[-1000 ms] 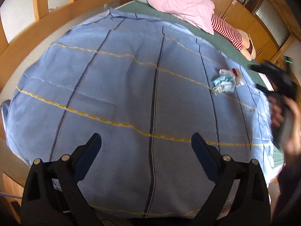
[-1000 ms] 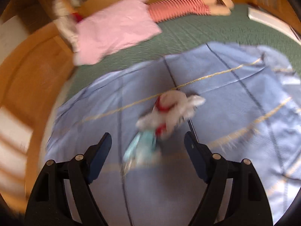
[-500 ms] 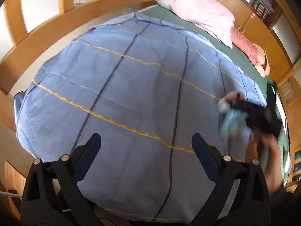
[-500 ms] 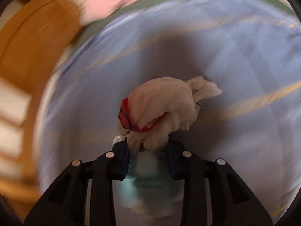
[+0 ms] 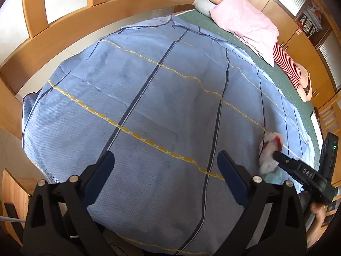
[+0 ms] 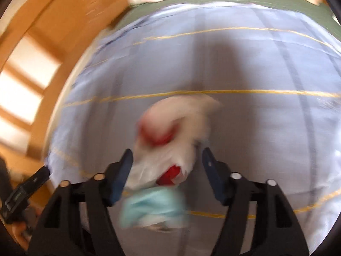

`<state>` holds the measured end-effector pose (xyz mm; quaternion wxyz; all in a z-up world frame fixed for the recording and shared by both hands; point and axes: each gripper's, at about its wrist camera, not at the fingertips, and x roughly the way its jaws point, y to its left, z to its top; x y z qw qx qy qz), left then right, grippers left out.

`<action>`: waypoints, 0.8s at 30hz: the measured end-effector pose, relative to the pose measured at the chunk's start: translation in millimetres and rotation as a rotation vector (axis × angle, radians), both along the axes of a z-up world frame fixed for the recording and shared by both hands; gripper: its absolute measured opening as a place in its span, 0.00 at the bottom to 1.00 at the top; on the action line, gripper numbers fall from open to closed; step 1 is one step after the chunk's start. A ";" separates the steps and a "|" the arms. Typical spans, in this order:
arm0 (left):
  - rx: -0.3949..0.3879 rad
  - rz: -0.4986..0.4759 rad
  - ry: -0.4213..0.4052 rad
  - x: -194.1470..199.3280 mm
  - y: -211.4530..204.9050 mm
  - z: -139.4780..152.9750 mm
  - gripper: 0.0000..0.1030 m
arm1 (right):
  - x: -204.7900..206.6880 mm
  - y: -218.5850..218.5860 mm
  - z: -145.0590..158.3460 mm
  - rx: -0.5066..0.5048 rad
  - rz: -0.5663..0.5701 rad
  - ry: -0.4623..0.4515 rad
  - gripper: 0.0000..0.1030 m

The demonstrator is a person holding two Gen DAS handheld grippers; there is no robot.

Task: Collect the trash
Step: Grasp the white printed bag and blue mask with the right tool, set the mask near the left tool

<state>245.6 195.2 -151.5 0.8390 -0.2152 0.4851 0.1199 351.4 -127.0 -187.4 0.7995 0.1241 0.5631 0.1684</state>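
Note:
A bundle of trash [image 6: 168, 140], a white crumpled plastic bag with red print and a light blue face mask [image 6: 153, 207], sits between the fingers of my right gripper [image 6: 167, 166]. The jaws stand apart around it, open; the view is blurred. In the left wrist view the same bundle [image 5: 269, 149] shows at the right edge of the blue blanket [image 5: 149, 106], with my right gripper [image 5: 277, 155] reaching onto it. My left gripper [image 5: 165, 168] is open and empty, low over the blanket's near part.
The blue blanket with yellow and dark stripes covers a green bed [image 5: 213, 23]. A pink pillow [image 5: 247, 19] and a doll in red stripes [image 5: 287, 68] lie at the far end. A wooden bed frame [image 5: 64, 34] runs along the left.
My right gripper closed on the trash half a second ago and now stands open around it, nearer the blanket's front right. My left gripper's view swung left over the blanket.

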 end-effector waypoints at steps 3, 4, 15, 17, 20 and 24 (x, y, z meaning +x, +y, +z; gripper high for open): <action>-0.009 -0.007 0.001 0.1 -1.2 -0.4 0.94 | -6.0 -23.2 -0.4 -0.101 -0.061 -0.006 0.73; -0.008 -0.008 0.001 0.5 -1.9 -0.6 0.94 | -10.0 -22.3 0.7 -0.164 -0.083 -0.016 0.73; -0.011 -0.028 0.017 3.1 -9.1 -5.8 0.94 | -27.5 -22.7 42.8 -0.237 -0.235 -0.275 0.73; -0.005 -0.034 0.016 3.3 -9.1 -5.7 0.94 | -17.6 -1.5 45.4 -0.238 -0.202 -0.303 0.73; -0.008 -0.021 0.018 2.1 -5.1 -6.3 0.94 | -17.0 30.6 45.6 -0.278 -0.102 -0.367 0.73; -0.024 -0.009 0.024 1.2 -1.5 -7.2 0.94 | -3.5 64.0 19.7 -0.377 0.066 -0.282 0.71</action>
